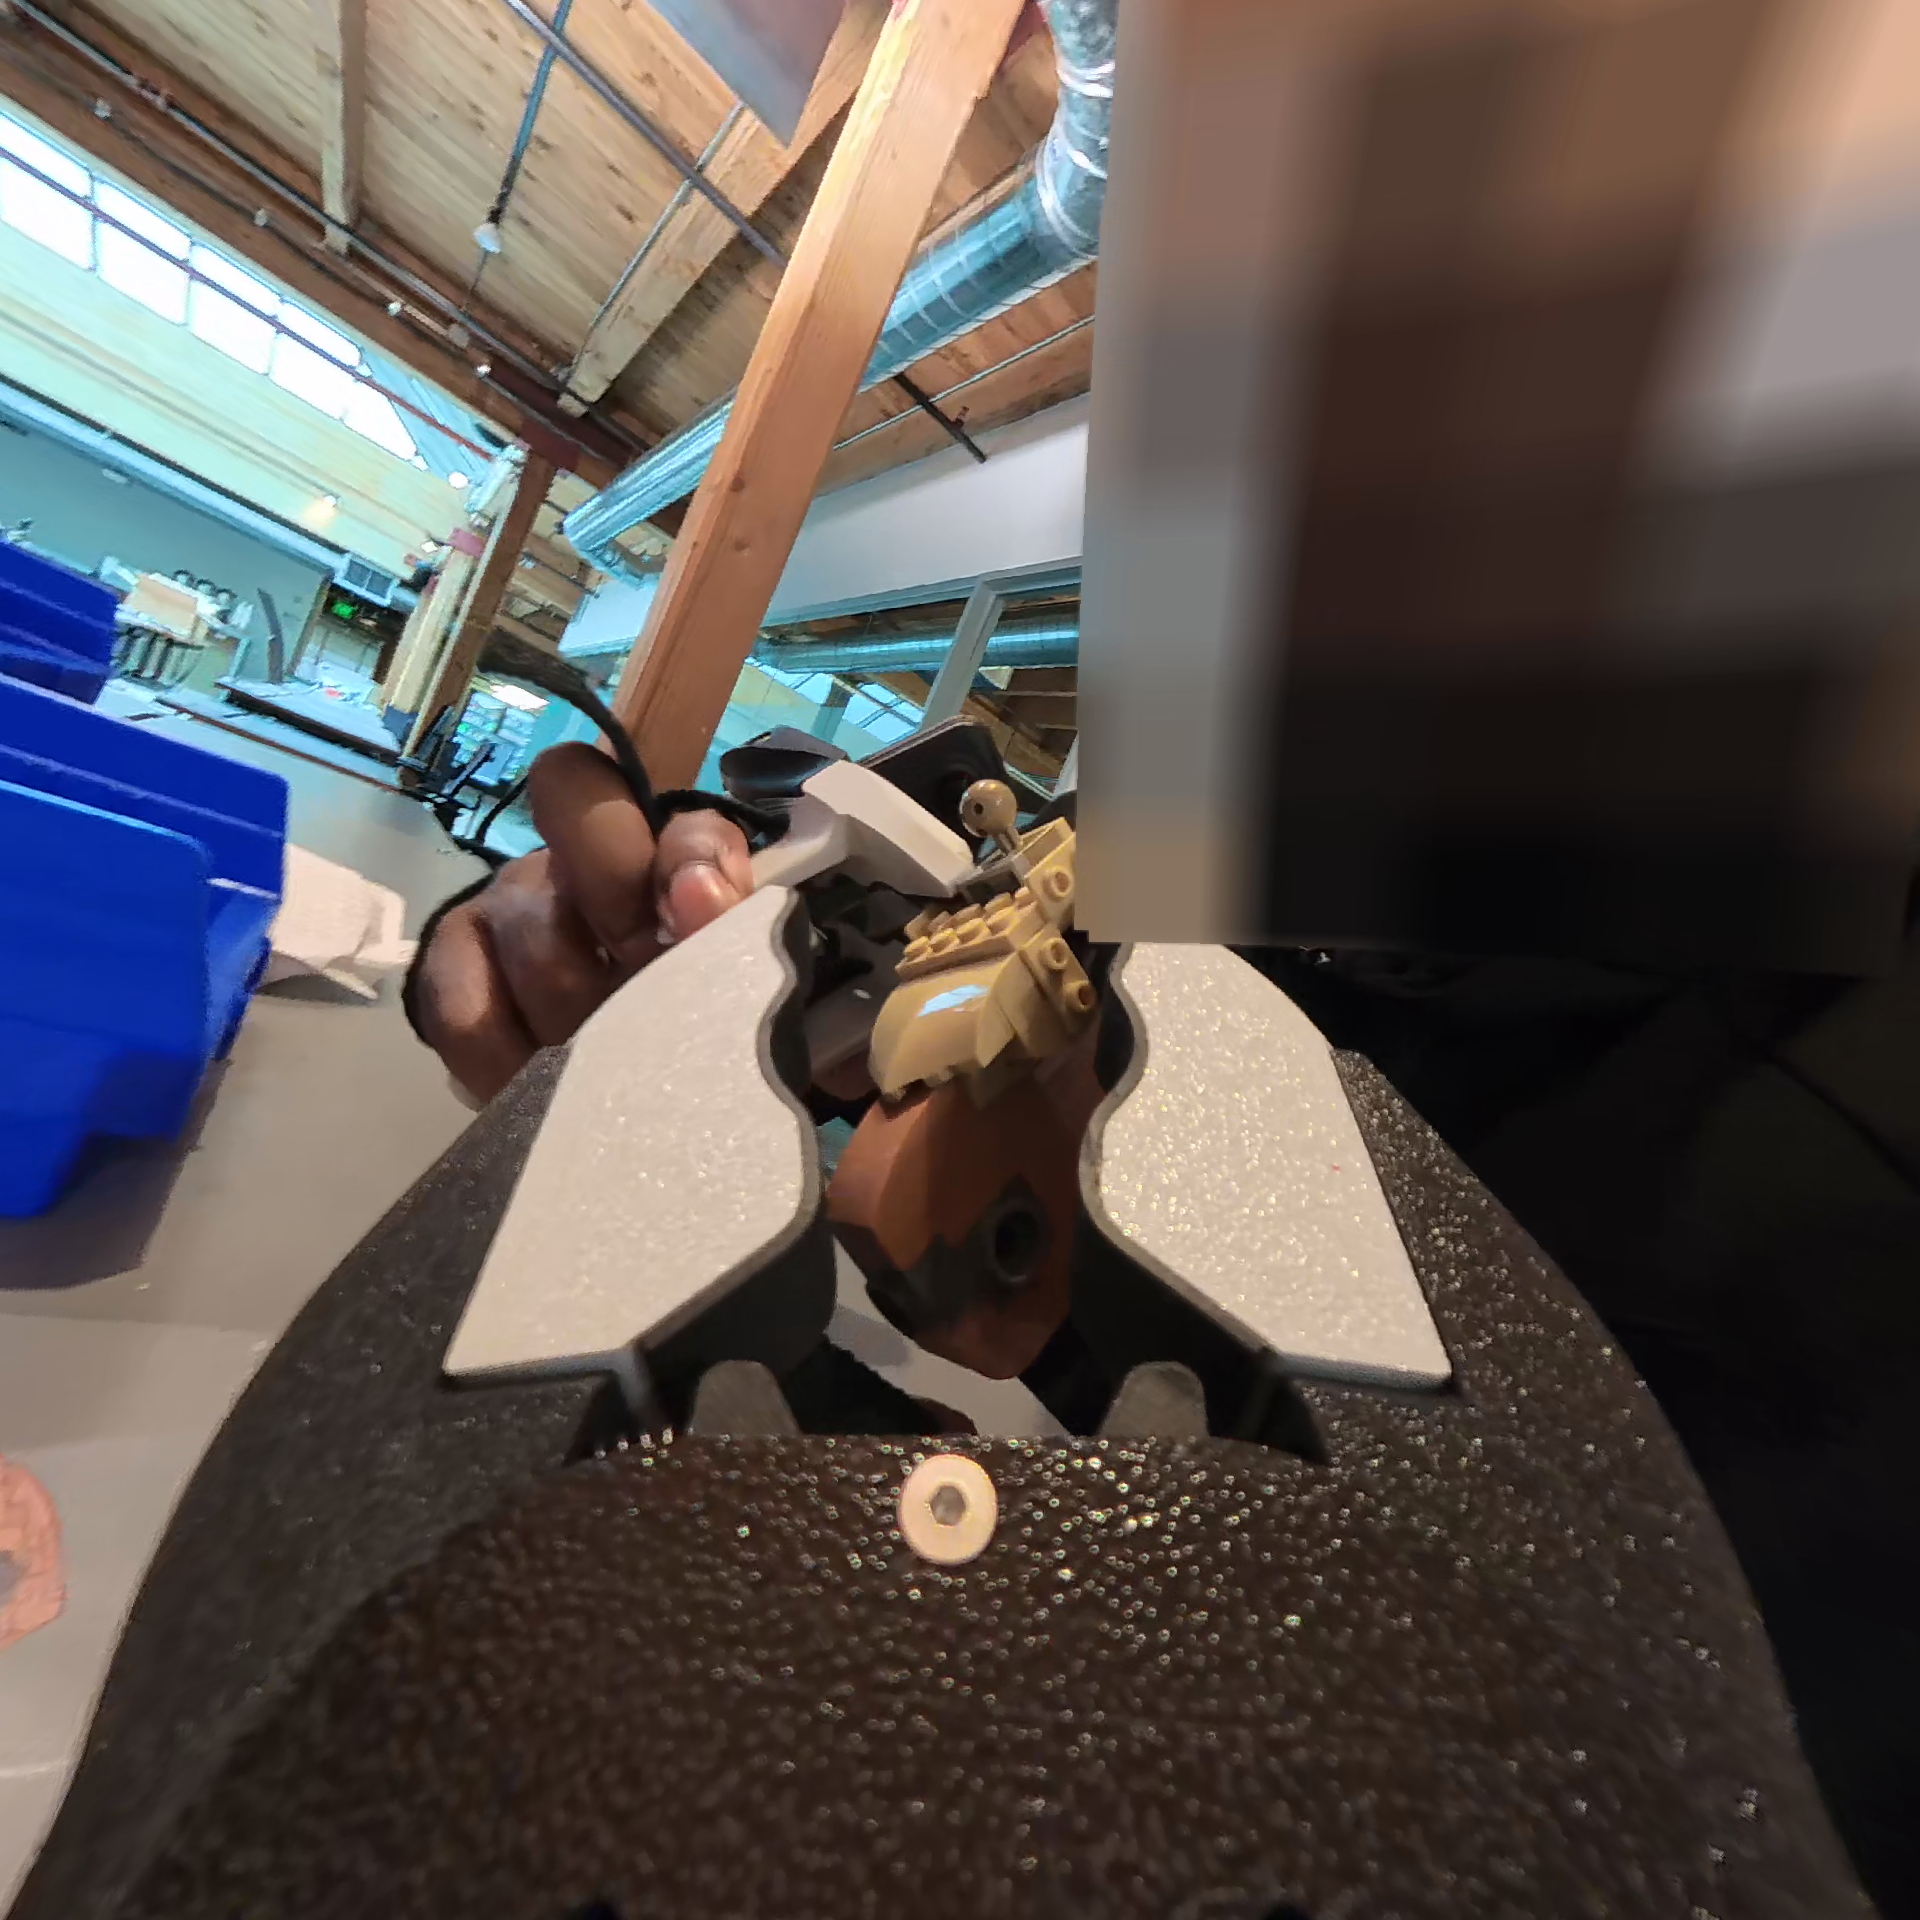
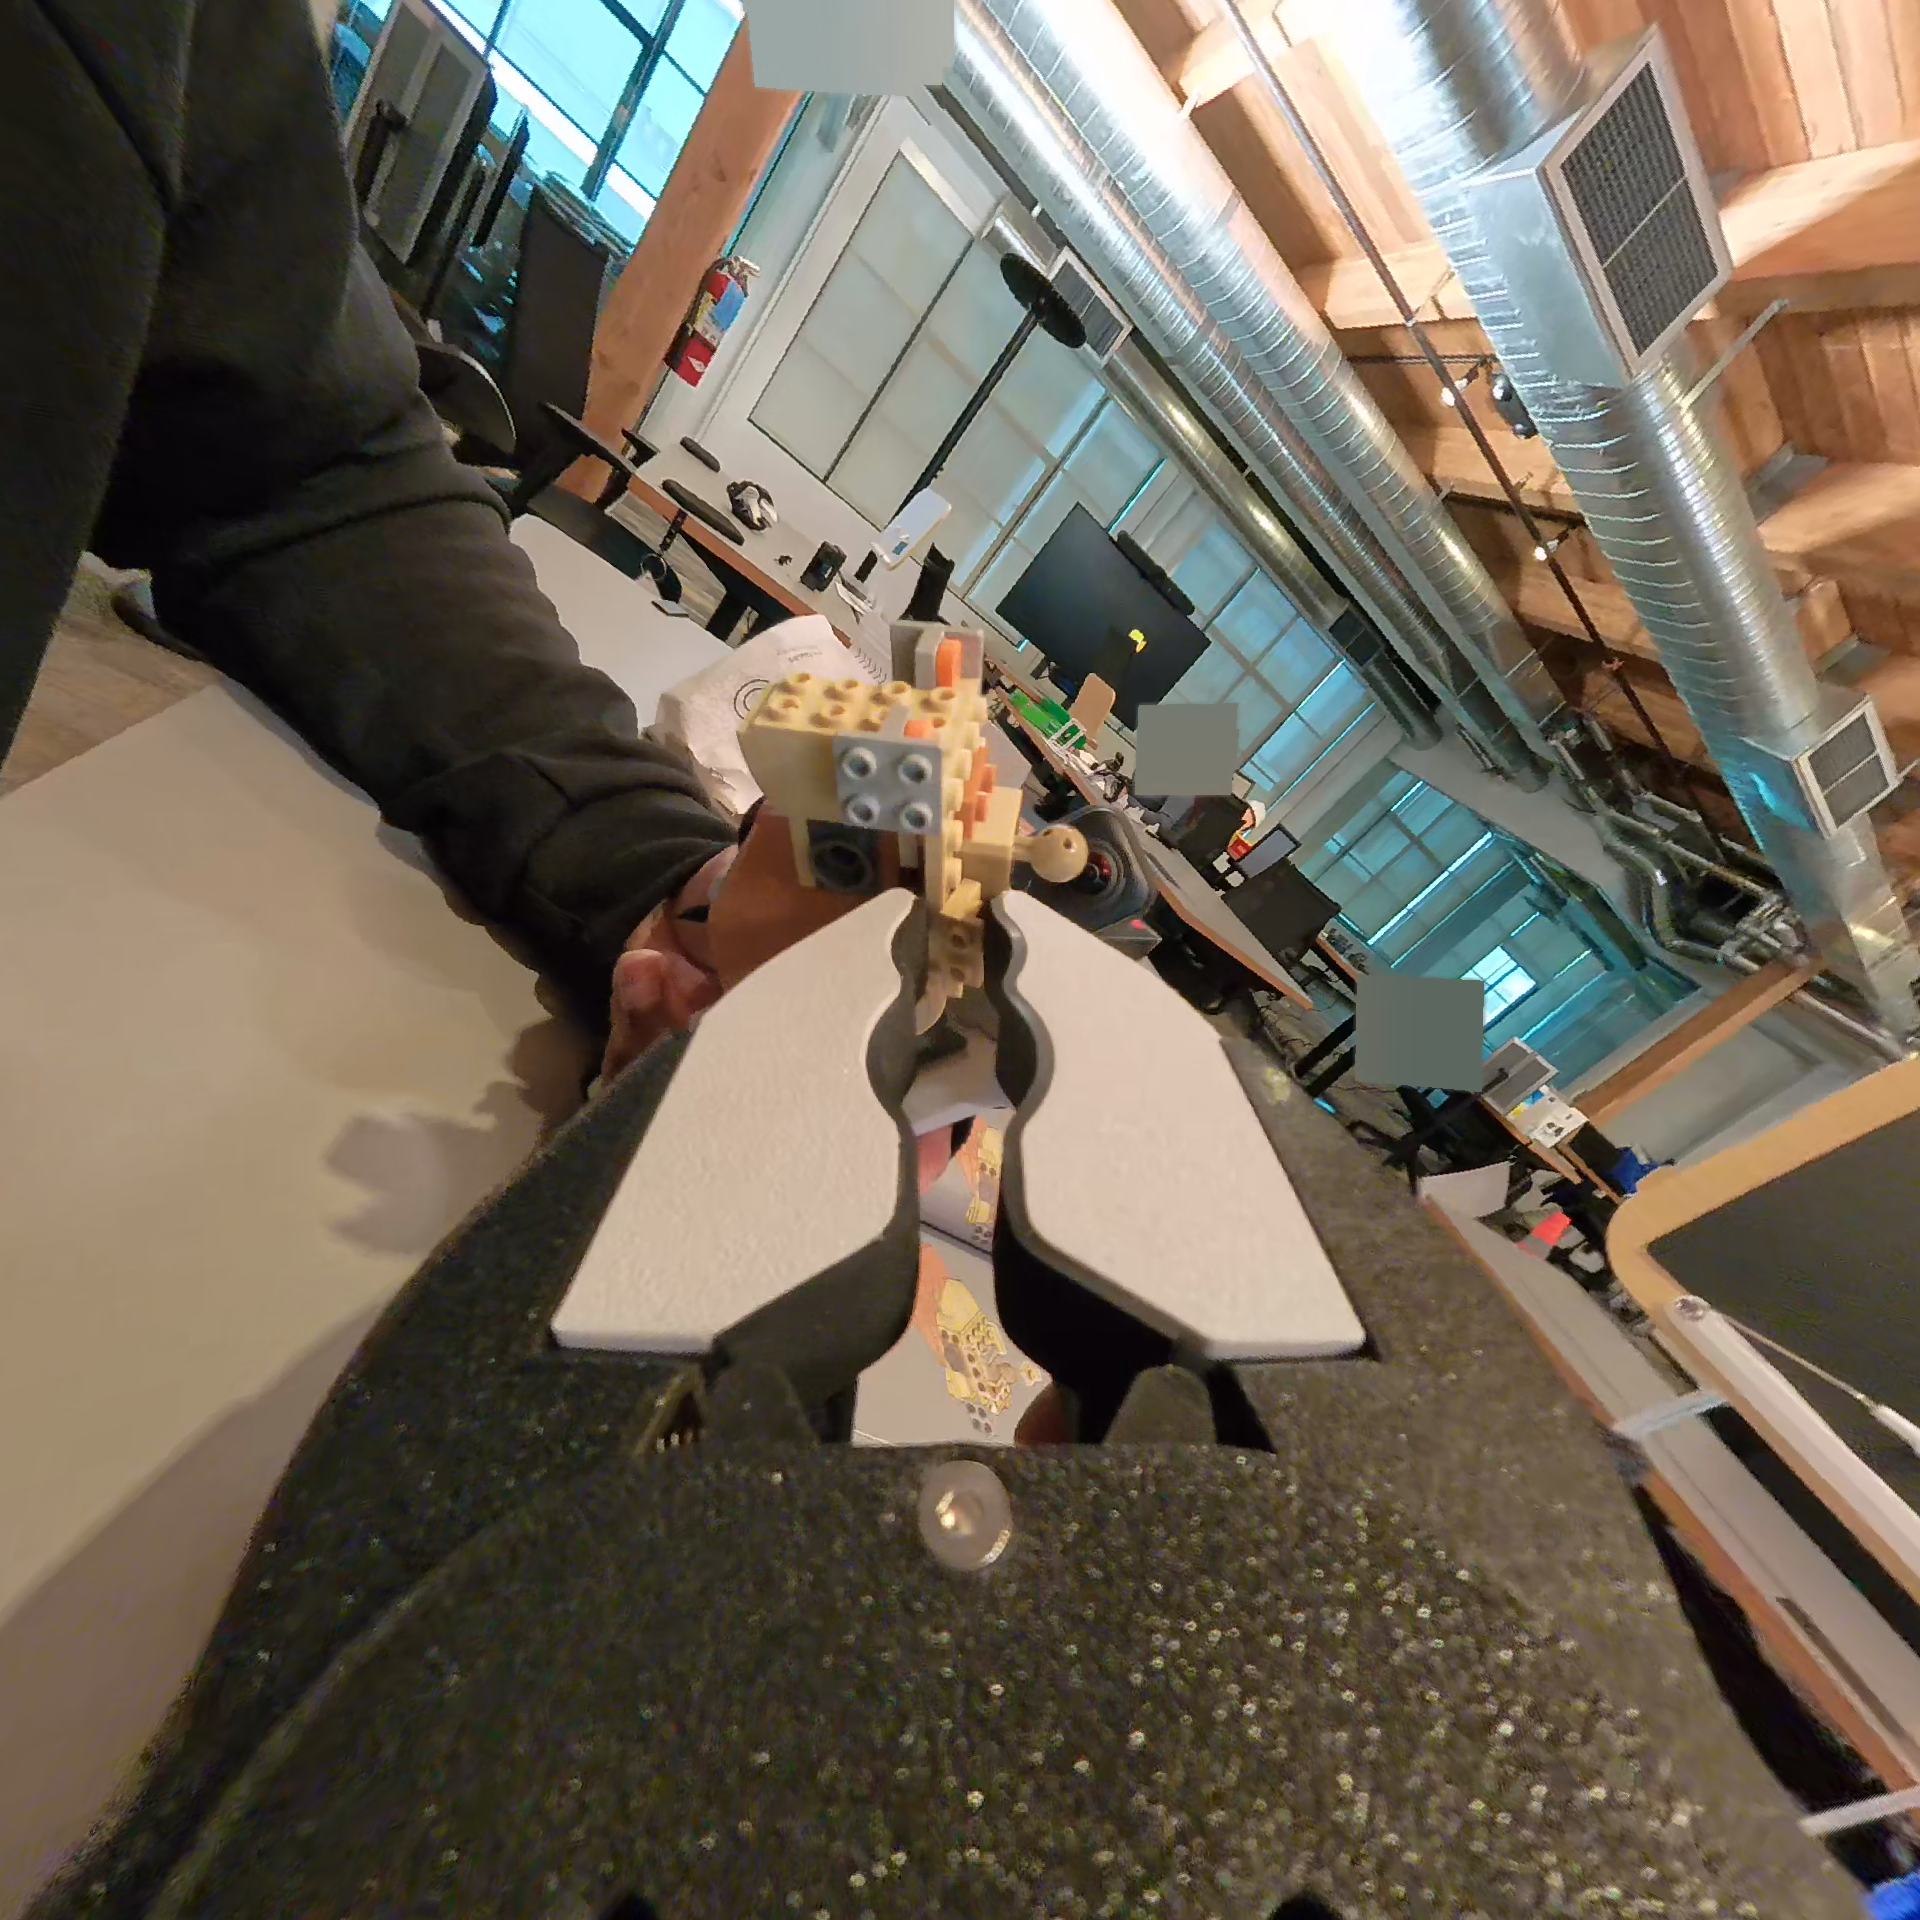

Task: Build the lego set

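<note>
Twice over, pinching one lego model [image 1: 997, 997]: clamping it at a middling spread in the left gripper [image 1: 951, 935], with the brown lower part wedged between the jaws and the tan studded top poking just past the tips; nipping it at a narrow gap in the right gripper [image 2: 948, 909], with a tan edge caught between the tips and the bulk of the model, a small grey studded plate included, sticking out ahead. Holding it raised above a pale grey table [image 2: 208, 1039], not touching the top. Hovering over an instruction booklet [image 2: 966, 1340] lying under the right gripper's jaws. Facing, beyond the right gripper's tips, long desks, a dark monitor [image 2: 1101, 613] and silver ducts [image 2: 1247, 364] under a timber ceiling. Looking, past the left gripper's tips, at a hand [image 1: 561, 914] wrapped round the other tool and a slanting wooden post [image 1: 790, 416] behind it. Leaving bare tabletop to the left of the left gripper before reaching the blue bins [image 1: 104, 935] and a crumpled white sheet [image 1: 332, 925] beside them. Crowding close to a dark sleeve [image 2: 416, 623] left of the right gripper; showing the table's edge far off to that side, and a black wood-rimmed panel [image 2: 1818, 1247] well to the right.
</note>
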`<state>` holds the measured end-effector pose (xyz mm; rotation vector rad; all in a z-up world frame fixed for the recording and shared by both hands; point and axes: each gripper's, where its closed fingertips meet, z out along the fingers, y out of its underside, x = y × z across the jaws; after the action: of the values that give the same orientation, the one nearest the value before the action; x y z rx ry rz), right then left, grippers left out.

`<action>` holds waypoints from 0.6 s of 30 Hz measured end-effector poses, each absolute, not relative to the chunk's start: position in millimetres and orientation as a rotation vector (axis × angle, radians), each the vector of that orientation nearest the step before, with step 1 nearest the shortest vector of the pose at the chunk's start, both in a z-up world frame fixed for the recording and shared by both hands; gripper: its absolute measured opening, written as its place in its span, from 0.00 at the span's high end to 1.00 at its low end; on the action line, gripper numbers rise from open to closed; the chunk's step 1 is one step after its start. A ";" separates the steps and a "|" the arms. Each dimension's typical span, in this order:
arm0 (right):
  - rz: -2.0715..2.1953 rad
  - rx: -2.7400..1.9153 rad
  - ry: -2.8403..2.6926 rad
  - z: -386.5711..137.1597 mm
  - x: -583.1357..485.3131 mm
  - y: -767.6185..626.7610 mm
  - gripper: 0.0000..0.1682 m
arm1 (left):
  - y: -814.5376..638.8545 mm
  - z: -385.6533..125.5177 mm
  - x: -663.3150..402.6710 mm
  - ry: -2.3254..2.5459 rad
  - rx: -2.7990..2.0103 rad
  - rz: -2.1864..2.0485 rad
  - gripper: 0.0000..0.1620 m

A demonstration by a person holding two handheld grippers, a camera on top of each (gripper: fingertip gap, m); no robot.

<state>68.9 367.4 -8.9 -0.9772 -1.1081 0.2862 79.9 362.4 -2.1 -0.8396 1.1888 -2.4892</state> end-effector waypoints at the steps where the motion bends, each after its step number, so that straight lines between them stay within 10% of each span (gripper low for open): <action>1: 0.300 -0.986 -1.097 -9.0 70.0 368.2 0.94 | 364.0 -2.8 81.1 1.183 -0.857 -2.479 0.68; 18: 0.269 -0.970 -1.068 -6.4 69.5 367.9 0.94 | 358.8 0.9 75.0 1.117 -0.808 -2.602 0.74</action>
<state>69.5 367.9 -6.4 -0.9698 -1.0684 0.2687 75.0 358.8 0.9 -0.8082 1.1170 -2.6018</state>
